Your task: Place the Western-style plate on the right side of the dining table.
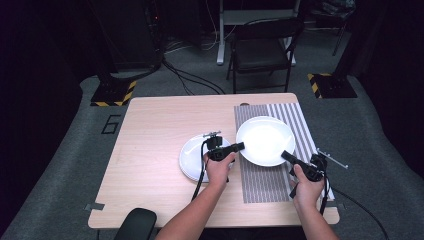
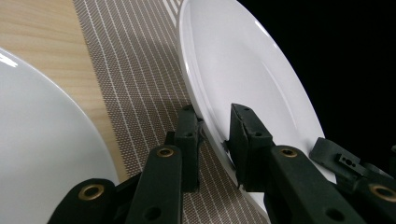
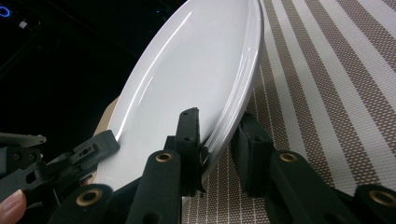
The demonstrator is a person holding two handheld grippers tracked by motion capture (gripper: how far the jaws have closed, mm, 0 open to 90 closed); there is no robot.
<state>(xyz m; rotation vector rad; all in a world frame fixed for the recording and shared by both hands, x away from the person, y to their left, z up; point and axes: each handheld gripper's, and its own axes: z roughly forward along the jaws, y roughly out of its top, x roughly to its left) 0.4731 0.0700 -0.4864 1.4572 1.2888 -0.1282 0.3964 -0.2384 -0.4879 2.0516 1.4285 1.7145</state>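
A large white plate (image 1: 265, 140) is held between the two grippers over the striped placemat (image 1: 270, 180) on the right half of the wooden table (image 1: 150, 150). In the high view the left gripper (image 1: 240, 146) reaches in from the plate's left edge and the right gripper (image 1: 285, 155) from its near right edge, each held in one of the person's hands, the forearms coming up from the bottom of the frame. In the left gripper view the two black jaws are closed on the plate's rim (image 2: 212, 126), one jaw beneath it and one on its upper face, so the jaws stand only as far apart as the rim is thick; the other gripper's jaw tip (image 2: 334, 154) shows at the plate's far edge. In the right gripper view the jaws likewise pinch the rim (image 3: 219, 140), and the plate tilts away from the camera with the placemat (image 3: 327, 93) showing below and to the right of it. Whether the plate's underside touches the placemat I cannot tell. A second, smaller white plate (image 1: 192, 160) lies flat on the bare wood just left of the placemat, under the left hand (image 1: 219, 167), and it shows at the lower left of the left gripper view (image 2: 42, 140). Beyond the table stands a dark chair (image 1: 262, 50) on the grey floor.
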